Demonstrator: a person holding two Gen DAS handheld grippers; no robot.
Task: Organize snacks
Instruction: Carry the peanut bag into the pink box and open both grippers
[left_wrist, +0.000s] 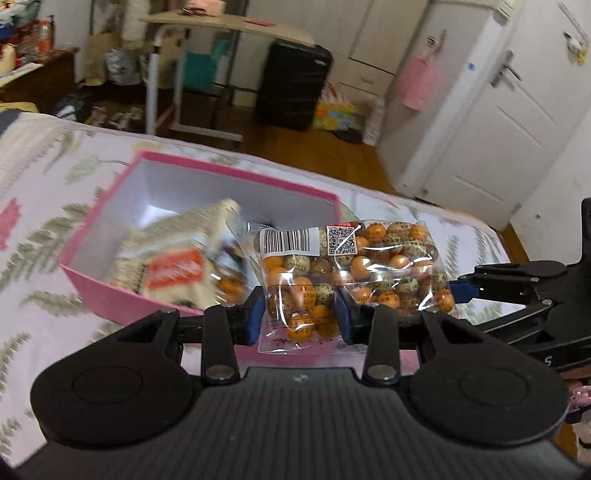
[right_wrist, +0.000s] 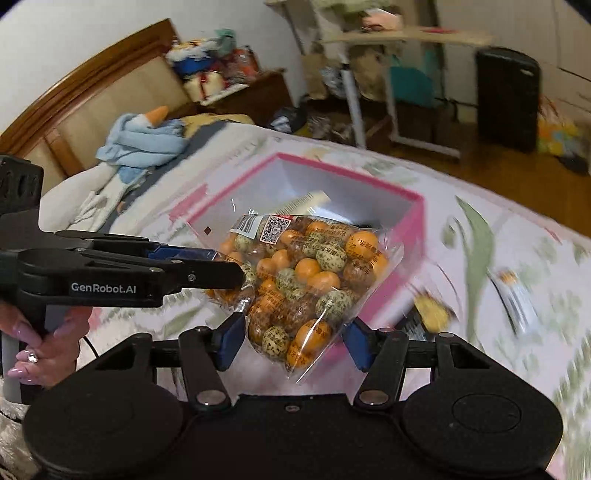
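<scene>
Both grippers, left gripper (left_wrist: 300, 317) and right gripper (right_wrist: 293, 341), tilt down, pinching one clear candy bag (left_wrist: 343, 266) above the pink box (left_wrist: 207, 170) mid-frame.

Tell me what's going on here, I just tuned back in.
A person is holding a clear bag of wrapped candies with both claws at once, over the bed. The left claw pinches one end of the bag. The right claw has the other end between its fingers, though firm pressure there isn't clear. The bag hangs by the near edge of the open pink box, which already holds a pale snack packet. Other snacks on the bed are blurred.
</scene>
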